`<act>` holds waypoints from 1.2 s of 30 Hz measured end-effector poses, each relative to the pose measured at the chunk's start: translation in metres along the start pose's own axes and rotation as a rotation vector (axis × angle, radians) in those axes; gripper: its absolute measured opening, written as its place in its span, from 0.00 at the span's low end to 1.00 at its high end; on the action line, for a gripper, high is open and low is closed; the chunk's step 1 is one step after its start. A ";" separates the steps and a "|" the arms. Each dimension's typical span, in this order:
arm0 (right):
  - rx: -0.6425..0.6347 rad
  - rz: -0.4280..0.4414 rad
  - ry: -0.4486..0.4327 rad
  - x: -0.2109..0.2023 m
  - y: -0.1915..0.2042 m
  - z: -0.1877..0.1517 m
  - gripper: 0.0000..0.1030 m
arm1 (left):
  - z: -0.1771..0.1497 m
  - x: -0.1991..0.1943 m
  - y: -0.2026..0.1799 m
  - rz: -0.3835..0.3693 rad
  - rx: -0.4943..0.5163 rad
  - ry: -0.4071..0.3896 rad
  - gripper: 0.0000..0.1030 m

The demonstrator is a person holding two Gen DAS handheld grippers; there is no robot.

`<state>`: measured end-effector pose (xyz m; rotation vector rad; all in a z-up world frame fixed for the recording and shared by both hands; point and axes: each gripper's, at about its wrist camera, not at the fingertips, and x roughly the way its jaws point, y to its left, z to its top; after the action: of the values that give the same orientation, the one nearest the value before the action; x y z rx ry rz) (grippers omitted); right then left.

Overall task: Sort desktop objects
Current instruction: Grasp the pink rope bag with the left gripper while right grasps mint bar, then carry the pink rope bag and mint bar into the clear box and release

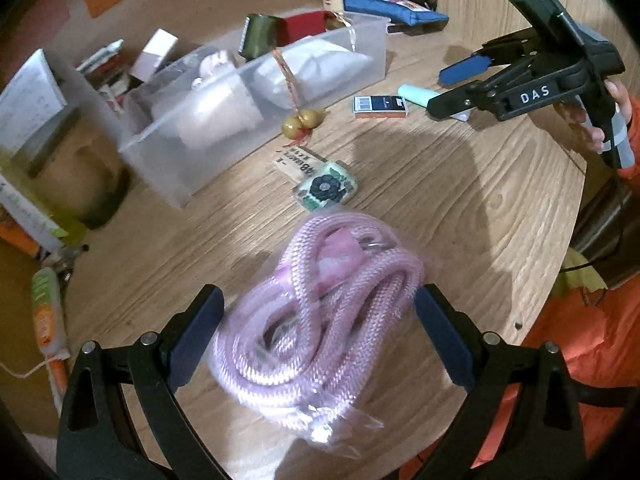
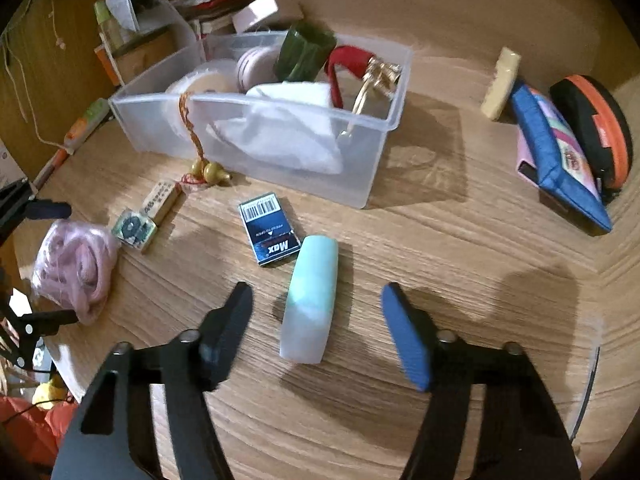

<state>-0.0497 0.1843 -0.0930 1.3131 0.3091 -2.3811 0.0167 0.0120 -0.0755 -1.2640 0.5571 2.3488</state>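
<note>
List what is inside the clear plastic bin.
In the clear plastic bin: white cloth, a tape roll, dark green roll, red strap and gold clips. Anything beneath the cloth is hidden.

A round wood-grain table (image 2: 460,240) under warm light — hard shadows, dim surroundings beyond its edge.

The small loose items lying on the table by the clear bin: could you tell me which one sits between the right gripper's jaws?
The pale mint-green case; the dark blue Max box lies just beyond it, ahead of the open jaws.
</note>
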 end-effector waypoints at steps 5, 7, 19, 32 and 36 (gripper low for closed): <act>-0.026 -0.004 0.026 0.009 0.003 0.003 0.44 | 0.005 0.011 0.004 -0.068 -0.040 0.006 0.95; -0.028 0.003 0.018 0.010 0.004 0.003 0.40 | 0.005 0.014 0.007 -0.096 -0.067 0.005 0.94; -0.007 0.053 -0.016 0.000 0.004 -0.003 0.22 | -0.006 0.001 0.019 -0.100 -0.246 -0.017 0.59; 0.031 0.093 -0.187 -0.052 -0.001 0.019 0.22 | 0.003 -0.052 0.050 0.031 -0.377 -0.195 0.58; 0.039 0.105 -0.246 -0.066 -0.002 0.031 0.22 | 0.019 -0.063 0.059 0.057 -0.387 -0.261 0.58</act>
<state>-0.0426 0.1896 -0.0204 1.0114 0.1191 -2.4358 0.0044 -0.0384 -0.0033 -1.0727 0.0550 2.7031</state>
